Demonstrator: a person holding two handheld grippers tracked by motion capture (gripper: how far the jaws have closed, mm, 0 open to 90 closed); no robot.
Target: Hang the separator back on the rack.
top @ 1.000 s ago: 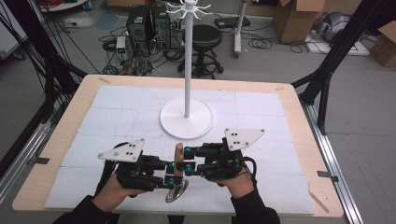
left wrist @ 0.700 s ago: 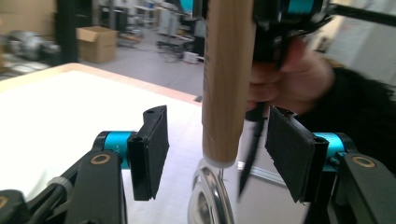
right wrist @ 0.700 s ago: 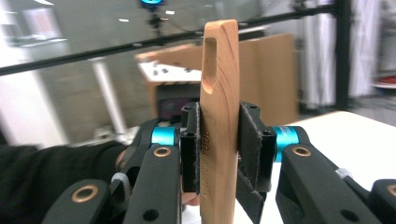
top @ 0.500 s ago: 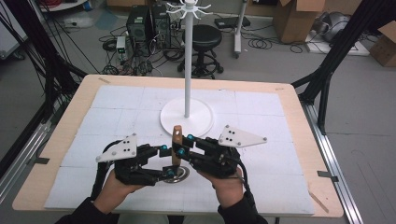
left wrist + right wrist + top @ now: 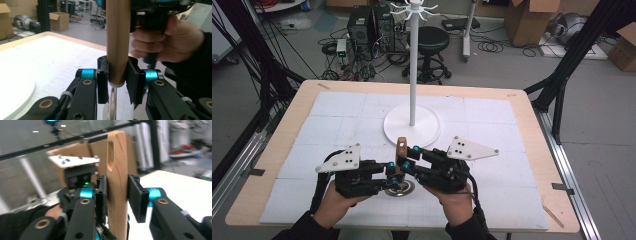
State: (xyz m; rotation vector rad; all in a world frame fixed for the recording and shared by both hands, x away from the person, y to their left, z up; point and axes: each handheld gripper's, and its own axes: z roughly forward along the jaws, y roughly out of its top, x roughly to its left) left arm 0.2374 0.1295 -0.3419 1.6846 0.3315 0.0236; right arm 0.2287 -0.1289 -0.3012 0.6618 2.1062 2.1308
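Observation:
A utensil with a wooden handle (image 5: 401, 148) and a round metal head (image 5: 402, 189) stands upright near the table's front edge. My left gripper (image 5: 390, 171) is shut on the handle's lower end (image 5: 117, 50), just above the metal stem (image 5: 113, 100). From the other side my right gripper (image 5: 408, 159) is shut on the handle higher up (image 5: 117, 177), below its hanging slot (image 5: 110, 150). Both sets of jaws press the flat sides of the wood. The white hook stand (image 5: 412, 65) rises from its round base (image 5: 412, 131) just beyond the handle.
White foam mats (image 5: 492, 125) cover the wooden table (image 5: 532, 125). In the left gripper view the other hand (image 5: 172, 40) sits close behind the handle. Beyond the table stand a stool (image 5: 433, 40), cardboard boxes (image 5: 532, 20) and cables on the floor.
Both grippers have carried the utensil away from the front edge toward the stand's base, and the handle top sits higher. Both grips are unchanged.

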